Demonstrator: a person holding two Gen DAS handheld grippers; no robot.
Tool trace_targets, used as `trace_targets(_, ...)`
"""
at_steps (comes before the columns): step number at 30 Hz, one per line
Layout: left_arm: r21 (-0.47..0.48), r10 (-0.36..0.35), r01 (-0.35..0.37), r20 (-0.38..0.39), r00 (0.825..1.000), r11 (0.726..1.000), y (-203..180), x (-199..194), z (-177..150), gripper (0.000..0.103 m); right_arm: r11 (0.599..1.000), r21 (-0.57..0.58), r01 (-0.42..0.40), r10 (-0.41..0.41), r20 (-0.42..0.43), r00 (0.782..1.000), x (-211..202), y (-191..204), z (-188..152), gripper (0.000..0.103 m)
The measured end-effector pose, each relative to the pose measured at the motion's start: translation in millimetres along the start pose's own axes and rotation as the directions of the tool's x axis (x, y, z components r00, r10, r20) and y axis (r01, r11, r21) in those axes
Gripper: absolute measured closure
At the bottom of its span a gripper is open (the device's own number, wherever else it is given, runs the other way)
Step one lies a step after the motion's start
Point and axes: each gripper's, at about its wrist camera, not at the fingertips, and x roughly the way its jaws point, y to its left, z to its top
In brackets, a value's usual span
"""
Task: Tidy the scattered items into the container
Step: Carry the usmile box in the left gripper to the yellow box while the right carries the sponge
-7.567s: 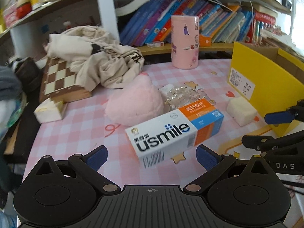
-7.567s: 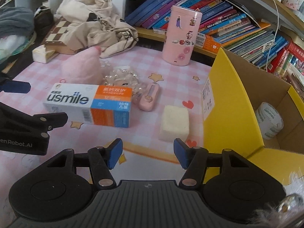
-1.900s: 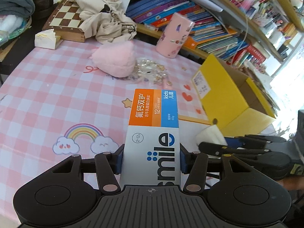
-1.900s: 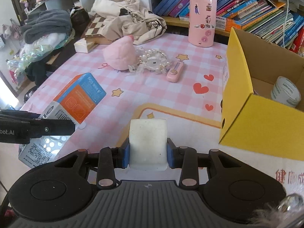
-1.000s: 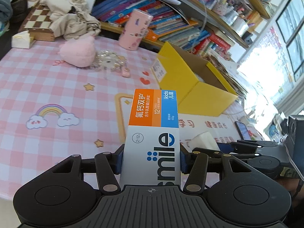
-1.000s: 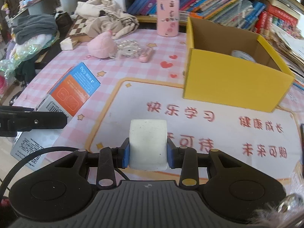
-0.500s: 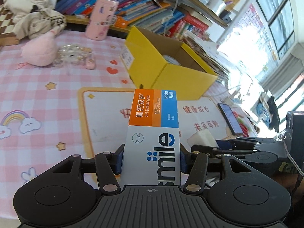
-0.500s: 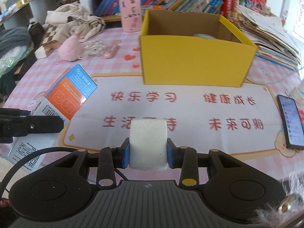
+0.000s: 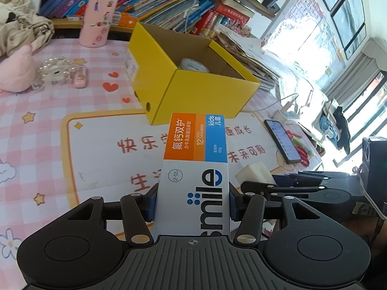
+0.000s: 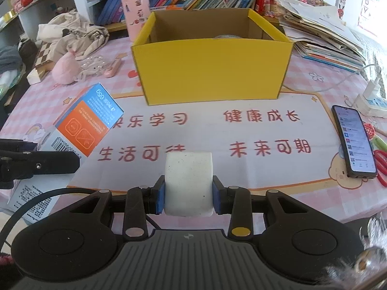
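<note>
Left gripper [image 9: 192,204]: pads clamped on both sides of the toothpaste box [image 9: 193,166], carried above the table.
Right gripper [image 10: 188,199]: pads pressed on a white foam block [image 10: 188,181], also lifted.
Yellow box [image 10: 212,68]: ahead of both grippers, open-topped, a tape roll [image 9: 192,64] inside.
Phone [image 10: 354,141]: right of the right gripper.

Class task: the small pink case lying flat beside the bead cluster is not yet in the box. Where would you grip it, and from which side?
Grip the pink case across its narrow width at mid-length, coming from above, probably. It lies flat and elongated; beads crowd one long side, so lower one finger carefully into that gap.
</note>
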Motion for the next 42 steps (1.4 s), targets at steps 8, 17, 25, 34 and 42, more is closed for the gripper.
trace_targets(8, 0.033, -0.006, 0.007, -0.025, 1.000, 0.999, -20, 22, 13, 0.051, 1.000, 0.027, 0.000, 0.001, -0.010, 1.000, 5, -26, 6, 0.069)
trace_targets(17, 0.062, -0.011, 0.013, -0.035, 0.999, 0.998, -42, 43, 30, 0.051, 0.999, 0.046, 0.002, -0.002, -0.010, 1.000, 8, -58, 16, 0.069)
trace_targets(25, 0.075, -0.009, 0.009, 0.001, 1.000, 0.997, -64, 52, 49, 0.051, 1.000, 0.004, -0.027, 0.027, 0.023, 0.999, 8, -78, 38, 0.069)
trace_targets(34, 0.054, 0.001, -0.006, 0.077, 0.997, 0.999, -88, 58, 75, 0.051, 0.992, -0.083, -0.096, 0.103, 0.085, 0.991, 5, -97, 73, 0.069)
trace_targets(42, 0.050, 0.006, -0.014, 0.165, 0.986, 0.999, -108, 59, 107, 0.051, 0.976, -0.147, -0.163, 0.189, 0.186, 0.964, -7, -112, 117, 0.069)
